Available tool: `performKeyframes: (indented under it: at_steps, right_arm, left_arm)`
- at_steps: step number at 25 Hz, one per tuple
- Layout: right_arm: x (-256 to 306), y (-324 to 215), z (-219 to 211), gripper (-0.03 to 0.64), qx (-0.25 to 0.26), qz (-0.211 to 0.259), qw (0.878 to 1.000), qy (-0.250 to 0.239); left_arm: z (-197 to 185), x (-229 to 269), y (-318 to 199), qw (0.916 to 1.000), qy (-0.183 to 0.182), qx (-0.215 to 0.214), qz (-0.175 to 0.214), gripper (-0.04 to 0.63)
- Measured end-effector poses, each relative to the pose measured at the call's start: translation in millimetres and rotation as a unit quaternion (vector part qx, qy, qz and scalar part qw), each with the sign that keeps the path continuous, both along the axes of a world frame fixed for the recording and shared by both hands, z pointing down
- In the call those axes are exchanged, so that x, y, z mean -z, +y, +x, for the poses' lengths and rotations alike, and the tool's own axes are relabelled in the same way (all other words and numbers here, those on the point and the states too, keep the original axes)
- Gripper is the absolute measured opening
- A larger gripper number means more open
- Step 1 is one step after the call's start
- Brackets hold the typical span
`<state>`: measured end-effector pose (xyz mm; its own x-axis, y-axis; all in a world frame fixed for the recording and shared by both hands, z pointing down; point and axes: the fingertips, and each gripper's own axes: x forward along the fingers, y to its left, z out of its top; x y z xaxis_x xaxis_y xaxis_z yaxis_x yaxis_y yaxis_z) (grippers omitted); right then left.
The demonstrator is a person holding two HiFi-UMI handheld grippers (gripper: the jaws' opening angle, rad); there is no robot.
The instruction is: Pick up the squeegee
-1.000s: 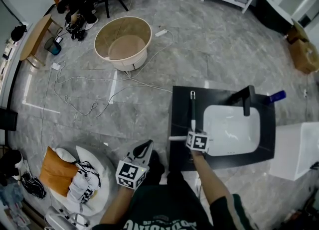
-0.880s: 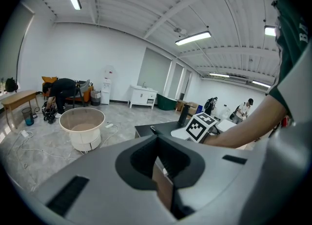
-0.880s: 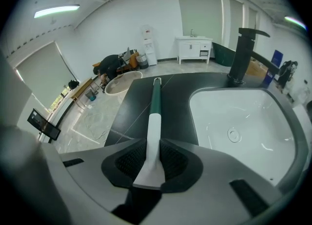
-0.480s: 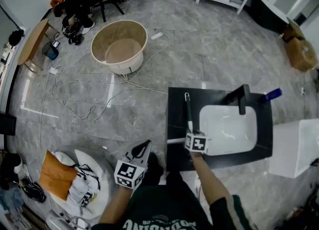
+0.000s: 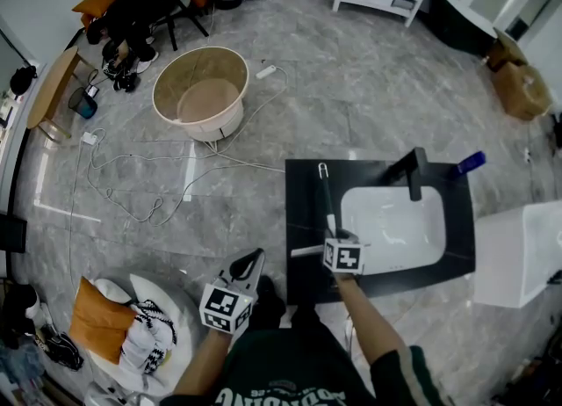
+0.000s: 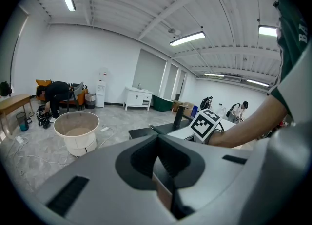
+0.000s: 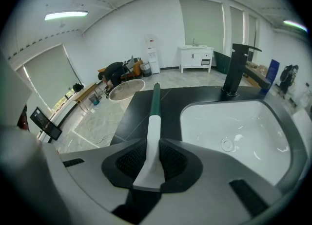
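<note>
right gripper (image 5: 336, 239) at near end of squeegee (image 5: 324, 192) on black counter (image 5: 303, 211), beside white sink (image 5: 391, 228); left gripper (image 5: 250, 264) above floor (image 5: 369, 88).

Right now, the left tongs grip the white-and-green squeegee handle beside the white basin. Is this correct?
No. The right tongs grip the white-and-green squeegee handle beside the white basin, as the right gripper view shows; the left tongs hold nothing.

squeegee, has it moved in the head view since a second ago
Yes, slightly: the squeegee, clamped in the right gripper, now has its handle tip closer to the far edge of the black counter.
</note>
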<state>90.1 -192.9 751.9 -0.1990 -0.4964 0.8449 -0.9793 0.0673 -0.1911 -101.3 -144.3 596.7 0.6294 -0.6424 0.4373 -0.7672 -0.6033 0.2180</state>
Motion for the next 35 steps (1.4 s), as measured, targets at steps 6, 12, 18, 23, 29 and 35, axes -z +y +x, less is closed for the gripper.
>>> performKeyframes:
  at_steps: [6, 12, 18, 23, 29, 35]
  right_arm:
    - [22.5, -8.1, 28.3, 0.077, -0.015, 0.035, 0.999, 0.028]
    - [58.1, -17.6, 39.1, 0.077, -0.021, 0.073, 0.997, 0.019]
    - [90.9, -24.1, 48.9, 0.077, -0.022, 0.112, 0.993, 0.008]
    - [118.6, -24.0, 54.8, 0.077, -0.024, 0.141, 0.990, -0.008]
    - [158.3, -13.2, 58.8, 0.077, -0.021, 0.175, 0.984, -0.021]
    - [191.6, 7.6, 70.4, 0.077, -0.029, 0.206, 0.978, -0.029]
  left_arm:
    - [9.7, 6.0, -5.8, 0.9999, 0.000, -0.007, 0.011, -0.002]
    - [20.1, 10.8, -13.0, 0.9997, -0.003, -0.014, 0.020, -0.002]
    - [29.1, 27.6, -25.0, 0.9989, -0.003, -0.019, 0.042, -0.002]
    - [36.1, 40.4, -35.2, 0.9980, -0.003, -0.021, 0.060, -0.002]
    - [41.7, 52.4, -41.2, 0.9969, -0.006, -0.024, 0.075, -0.002]
    - [46.6, 61.6, -46.2, 0.9957, -0.010, -0.028, 0.087, -0.002]
